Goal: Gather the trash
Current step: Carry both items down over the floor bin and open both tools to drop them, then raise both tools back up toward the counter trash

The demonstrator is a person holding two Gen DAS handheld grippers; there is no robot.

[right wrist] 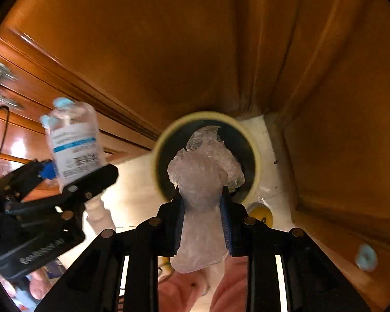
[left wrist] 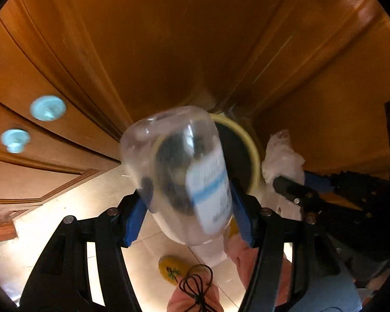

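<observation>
Both pieces of trash are picked up but not yet dropped. The left gripper (left wrist: 188,208) is clamped on a clear plastic bottle (left wrist: 179,171), and the right gripper (right wrist: 202,221) pinches a crumpled plastic wrapper (right wrist: 205,171). The yellow-rimmed bin (right wrist: 257,161) waits at twelve o'clock below, its dark inside unreadable.

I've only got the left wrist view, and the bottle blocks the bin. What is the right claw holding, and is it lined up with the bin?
Observer: The right claw is shut on a crumpled translucent wrapper, which shows directly in front of the bin's dark opening.
Operator: And my bottle, is it lined up too?
Observer: Not in the right wrist view. There the bottle, clamped in the left claw, shows well left of the bin's yellow rim, not over the opening.
</observation>
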